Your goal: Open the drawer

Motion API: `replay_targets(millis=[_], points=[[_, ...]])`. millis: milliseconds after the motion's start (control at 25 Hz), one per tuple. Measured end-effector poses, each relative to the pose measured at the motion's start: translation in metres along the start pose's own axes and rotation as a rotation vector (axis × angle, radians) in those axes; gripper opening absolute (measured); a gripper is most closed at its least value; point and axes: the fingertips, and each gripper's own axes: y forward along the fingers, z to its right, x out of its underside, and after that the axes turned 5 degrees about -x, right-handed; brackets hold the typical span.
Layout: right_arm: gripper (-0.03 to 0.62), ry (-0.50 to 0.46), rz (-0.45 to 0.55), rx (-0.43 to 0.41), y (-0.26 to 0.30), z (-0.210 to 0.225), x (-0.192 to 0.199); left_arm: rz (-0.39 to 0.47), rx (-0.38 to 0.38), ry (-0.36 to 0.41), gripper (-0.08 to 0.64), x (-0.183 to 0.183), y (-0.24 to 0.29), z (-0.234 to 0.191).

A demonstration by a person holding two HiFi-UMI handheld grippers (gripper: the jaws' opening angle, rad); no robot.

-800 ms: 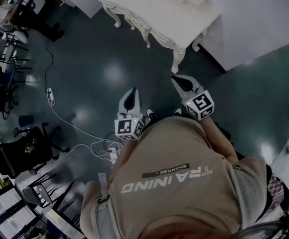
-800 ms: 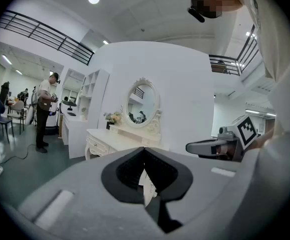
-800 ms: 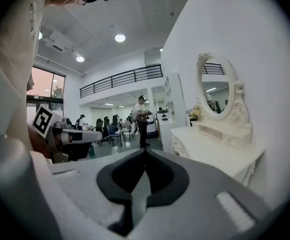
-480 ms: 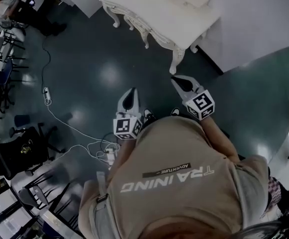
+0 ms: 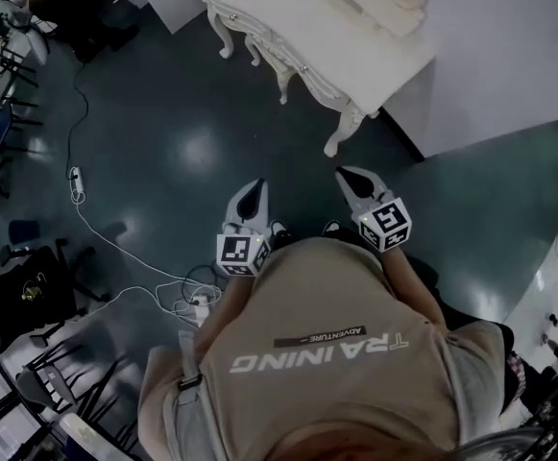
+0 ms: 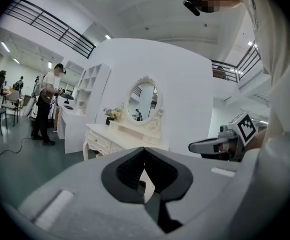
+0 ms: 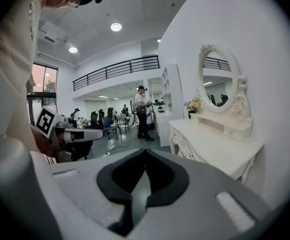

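Not really started; left gripper [image 5: 253,190] and right gripper [image 5: 349,176] fingers both pinched shut, empty; drawer [image 7: 187,149] closed, well ahead of them.

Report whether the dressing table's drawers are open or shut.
Shut: the drawers sit flush in the front of the dressing table, none pulled out.
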Motion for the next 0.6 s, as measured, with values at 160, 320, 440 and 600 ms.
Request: replay_targets(millis=[160, 320, 440, 600], points=[[-0.001, 0.040, -0.013, 0.029, 0.025, -0.011, 0.001, -0.027, 0.043, 0.009, -0.002, -0.001, 0.012, -0.028], [0.000, 0.046, -0.050, 0.003, 0.044, -0.017, 0.017, -0.063, 0.061, 0.001, -0.002, 0.017, 0.027, -0.051], [0.000, 0.023, -0.088, -0.004, 0.048, -0.005, 0.018, -0.068, 0.043, -0.004, -0.002, 0.022, 0.036, -0.061], [0.000, 0.049, -0.073, 0.004, 0.068, 0.016, 0.005, -0.102, -0.082, -0.065, -0.002, 0.026, 0.047, -0.104]])
